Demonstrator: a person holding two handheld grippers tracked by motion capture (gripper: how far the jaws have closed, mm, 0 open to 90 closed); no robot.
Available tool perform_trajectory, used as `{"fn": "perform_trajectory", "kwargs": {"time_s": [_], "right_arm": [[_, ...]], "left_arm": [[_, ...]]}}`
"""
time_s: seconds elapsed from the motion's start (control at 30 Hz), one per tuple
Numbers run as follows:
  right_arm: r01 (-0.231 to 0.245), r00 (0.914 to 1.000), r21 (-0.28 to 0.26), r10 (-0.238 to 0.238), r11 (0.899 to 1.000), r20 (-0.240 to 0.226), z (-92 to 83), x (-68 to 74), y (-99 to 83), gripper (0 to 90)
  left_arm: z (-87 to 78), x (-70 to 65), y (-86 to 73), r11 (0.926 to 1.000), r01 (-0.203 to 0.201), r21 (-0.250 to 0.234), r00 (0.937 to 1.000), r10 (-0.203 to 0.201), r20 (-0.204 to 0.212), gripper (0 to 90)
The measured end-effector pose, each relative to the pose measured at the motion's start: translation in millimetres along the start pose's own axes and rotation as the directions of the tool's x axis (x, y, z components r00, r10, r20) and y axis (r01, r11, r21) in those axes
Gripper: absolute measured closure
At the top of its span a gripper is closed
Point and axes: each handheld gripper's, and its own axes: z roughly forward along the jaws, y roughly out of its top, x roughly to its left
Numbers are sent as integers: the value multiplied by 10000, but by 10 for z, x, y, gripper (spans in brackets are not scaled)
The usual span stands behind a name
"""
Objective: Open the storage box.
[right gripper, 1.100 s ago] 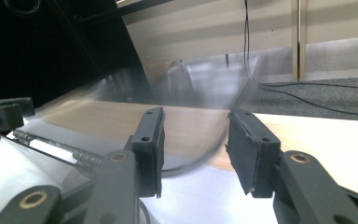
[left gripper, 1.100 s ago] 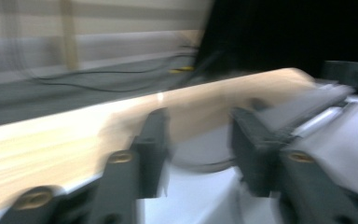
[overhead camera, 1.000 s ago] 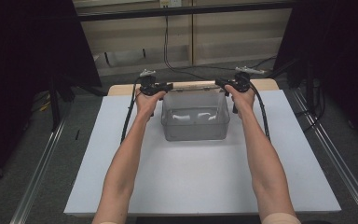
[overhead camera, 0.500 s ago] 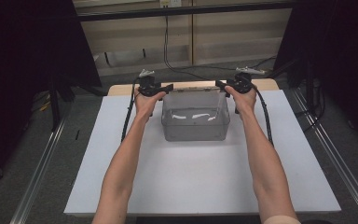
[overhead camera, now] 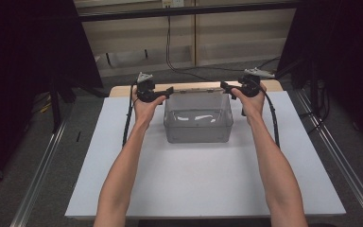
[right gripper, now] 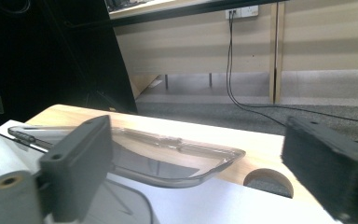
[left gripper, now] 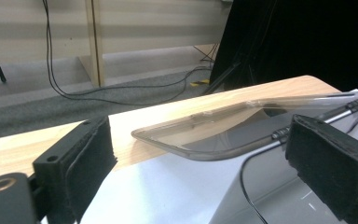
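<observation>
Clear plastic lid (overhead camera: 196, 88) is the thing both hands work on here. It lies flat behind the transparent box (overhead camera: 198, 119), partly on the bare wooden strip of the table (overhead camera: 123, 90) and partly on the white board (overhead camera: 194, 179), touching or nearly touching the far wall of the box. From the left gripper view the lid (left gripper: 242, 126) rests a little tilted, with one long edge on the wood; from the right gripper view the lid (right gripper: 168, 156) shows the same shallow tray shape lying just beside the round hole (right gripper: 268, 182) in the tabletop.

The left gripper (overhead camera: 163, 93) stands at the left end of the lid and the right gripper (overhead camera: 228, 88) at the right end. The jaws of both have just been opening and now stand wide (in each gripper view there is a broad gap between the black pads). Nothing is pressed between them; the lid sits beyond the pads, free.

My judgement: the lid is already off the box and set down behind it, and the release is finished. The box is open and looks empty, apart from reflections on its walls. What is left seems small: to draw both hands back from the lid, and then whatever the open box is needed for.
</observation>
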Motion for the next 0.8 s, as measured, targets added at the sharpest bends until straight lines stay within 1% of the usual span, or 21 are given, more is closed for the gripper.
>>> {"fn": "perform_trajectory", "kwargs": {"time_s": [0.07, 0.1, 0.17, 0.23, 0.3, 0.33, 0.4, 0.43, 0.47, 0.53, 0.63, 0.73, 0.8], "right_arm": [[34, 10000, -178, -33, 9998, 41, -46, 23, 1, 40], [86, 9999, -198, -84, 9998, 79, -67, 33, 0, 34], [243, 9995, -144, -240, 9996, 195, -110, 50, -18, 26], [274, 9995, -174, -271, 9995, 176, -157, 73, -38, 29], [409, 9991, -245, -407, 9989, 114, -207, 97, -50, 22], [519, 9985, -240, -515, 9984, 168, -231, 112, -55, 23], [685, 9975, -247, -680, 9973, 190, -273, 139, -71, 23], [744, 9970, -278, -738, 9968, 210, -292, 151, -79, 22], [770, 9968, -300, -762, 9966, 261, -313, 164, -85, 22], [857, 9958, -452, -841, 9953, 348, -359, 182, -101, 20], [921, 9949, -481, -900, 9946, 444, -422, 210, -127, 15], [994, 9939, -565, -965, 9934, 529, -492, 234, -147, 12], [1106, 9925, -598, -1071, 9921, 588, -552, 258, -162, 12]], "left_arm": [[-59, -9, -4, 10000, -71, -30, 10000, 71, 58, 47], [-90, -23, -14, 9999, -16, -100, 9999, 17, 114, 27], [-153, -57, -57, 9997, 24, -229, 9999, -21, 137, 26], [-213, -97, -116, 9994, -241, -265, 9996, 245, 139, 24], [-260, -117, -156, 9990, -262, -373, 9995, 268, 171, 25], [-288, -125, -176, 9989, -200, -435, 9997, 207, 154, 25], [-333, -135, -205, 9985, -374, -410, 9993, 377, 73, 26], [-357, -139, -214, 9980, -396, -491, 9992, 398, 35, 27], [-386, -136, -220, 9976, -412, -552, 9991, 412, 0, 30], [-440, -142, -232, 9978, -279, -597, 9996, 280, -2, 32], [-527, -161, -251, 9966, -525, -637, 9986, 522, -70, 38], [-623, -162, -268, 9955, -546, -771, 9985, 539, -119, 39], [-703, -148, -284, 9950, -546, -834, 9983, 529, -229, 43]]}}
